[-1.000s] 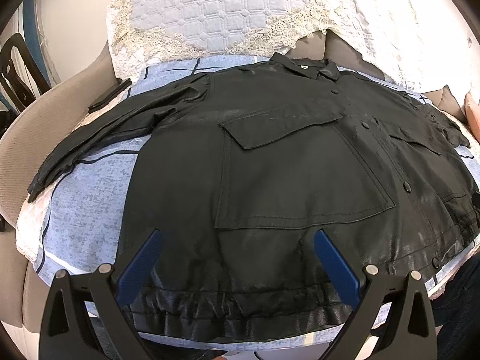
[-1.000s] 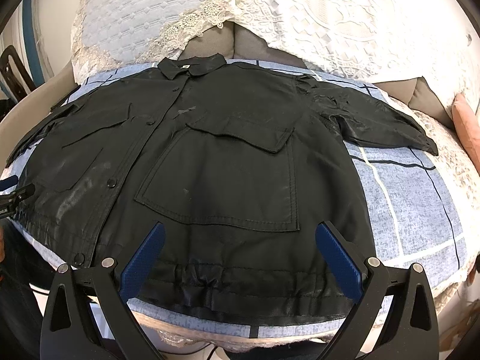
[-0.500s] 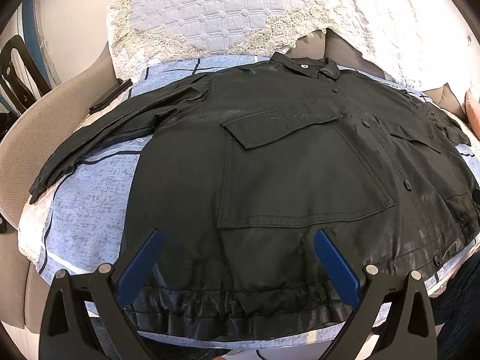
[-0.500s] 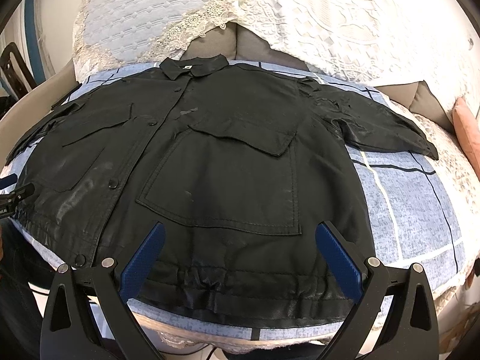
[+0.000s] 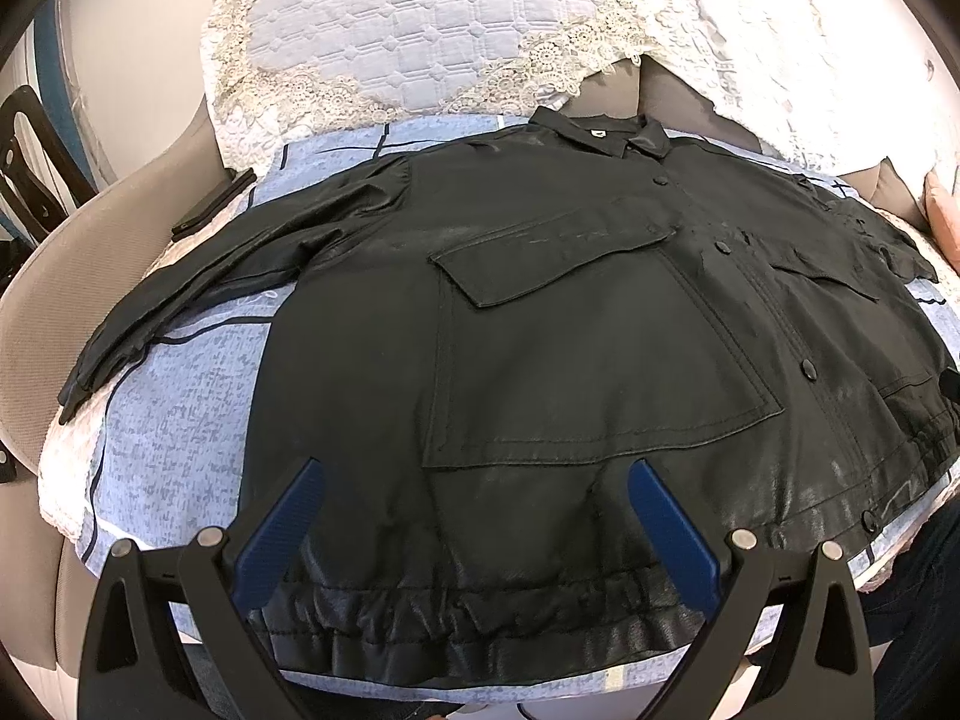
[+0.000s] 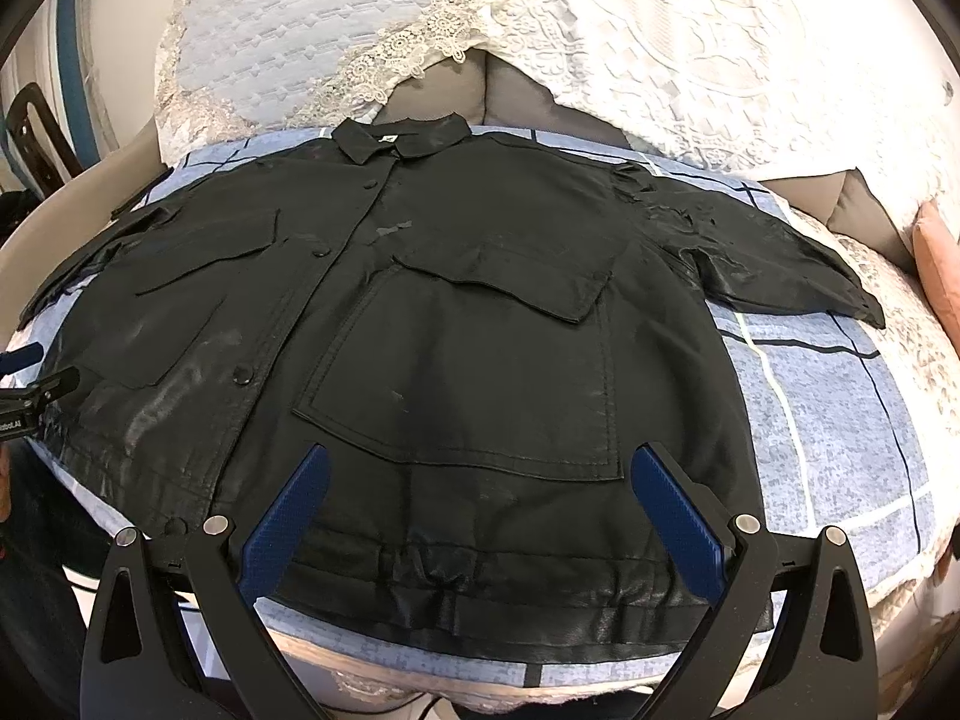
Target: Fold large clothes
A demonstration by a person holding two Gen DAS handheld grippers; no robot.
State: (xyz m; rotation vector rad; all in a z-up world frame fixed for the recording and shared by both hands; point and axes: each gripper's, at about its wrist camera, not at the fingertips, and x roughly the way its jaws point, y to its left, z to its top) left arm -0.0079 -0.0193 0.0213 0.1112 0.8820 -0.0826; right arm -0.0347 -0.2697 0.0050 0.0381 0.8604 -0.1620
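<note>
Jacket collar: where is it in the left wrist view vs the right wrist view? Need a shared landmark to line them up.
Left wrist: collar upper right of centre, at the jacket's far edge.
Right wrist: collar upper left of centre, below the lace-edged cushion.
Shared landmark: the small label inside the collar.

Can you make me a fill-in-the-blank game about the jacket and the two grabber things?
1. The jacket lying flat on the blue checked sheet is the colour ____.
2. Both the left gripper and the right gripper have their jaws ____, gripping nothing.
3. The pads on the gripper fingers are the colour ____.
4. The jacket's collar points toward the lace-trimmed ____ at the back.

Missing words: black; open; blue; pillows
</note>
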